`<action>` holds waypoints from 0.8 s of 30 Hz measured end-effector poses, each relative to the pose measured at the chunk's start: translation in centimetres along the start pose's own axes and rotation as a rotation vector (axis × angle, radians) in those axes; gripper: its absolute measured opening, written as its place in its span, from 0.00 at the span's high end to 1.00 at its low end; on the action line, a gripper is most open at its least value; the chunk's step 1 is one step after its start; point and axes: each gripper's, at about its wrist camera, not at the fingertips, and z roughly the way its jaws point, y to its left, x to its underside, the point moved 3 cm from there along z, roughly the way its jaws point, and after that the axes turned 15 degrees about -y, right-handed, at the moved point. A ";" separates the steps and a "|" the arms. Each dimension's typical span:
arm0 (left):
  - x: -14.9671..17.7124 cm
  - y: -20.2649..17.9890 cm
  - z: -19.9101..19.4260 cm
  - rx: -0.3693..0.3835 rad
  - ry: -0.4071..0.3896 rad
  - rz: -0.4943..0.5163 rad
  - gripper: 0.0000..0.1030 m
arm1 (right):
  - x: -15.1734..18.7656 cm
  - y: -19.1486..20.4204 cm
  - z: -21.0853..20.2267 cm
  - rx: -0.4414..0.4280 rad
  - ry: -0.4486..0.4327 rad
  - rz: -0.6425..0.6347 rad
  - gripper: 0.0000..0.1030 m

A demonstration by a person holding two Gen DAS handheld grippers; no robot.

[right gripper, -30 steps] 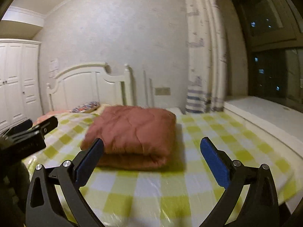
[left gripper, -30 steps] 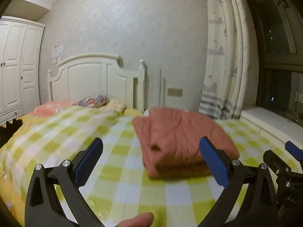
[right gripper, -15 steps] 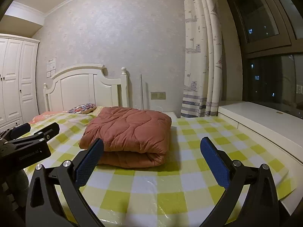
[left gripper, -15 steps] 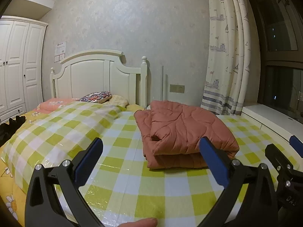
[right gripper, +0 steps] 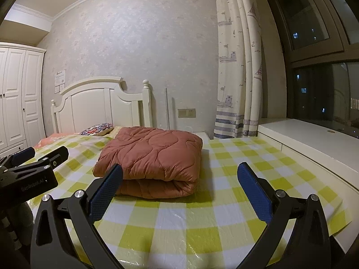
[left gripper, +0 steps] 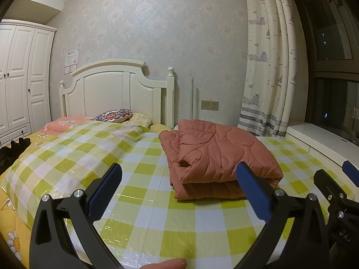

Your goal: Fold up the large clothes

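Observation:
A rust-red quilted garment (left gripper: 215, 154) lies folded in a thick stack on the green-checked plastic sheet (left gripper: 157, 201) that covers the bed. It also shows in the right wrist view (right gripper: 154, 157). My left gripper (left gripper: 179, 188) is open and empty, held back from the stack's near edge. My right gripper (right gripper: 179, 188) is open and empty too, a little in front of the stack. Each gripper shows at the edge of the other's view: the right one (left gripper: 336, 192) and the left one (right gripper: 33, 170).
A white headboard (left gripper: 116, 94) and pillows (left gripper: 113, 114) stand at the bed's far end. A white wardrobe (left gripper: 20, 78) is at the left. A curtain (left gripper: 267, 67), a window ledge (right gripper: 314, 139) and a dark window are at the right.
Both grippers have pulled back and steadied; the views have tilted so the folded garment sits lower and further off. The garment has not moved.

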 end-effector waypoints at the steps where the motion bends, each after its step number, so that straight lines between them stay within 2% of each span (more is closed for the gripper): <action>1: 0.0 0.0 0.0 -0.001 0.000 0.001 0.02 | 0.0 0.0 0.0 0.000 0.001 0.000 0.05; 24: 0.0 0.1 -0.1 0.000 0.000 0.001 0.02 | 0.1 0.2 0.0 0.003 0.006 0.004 0.05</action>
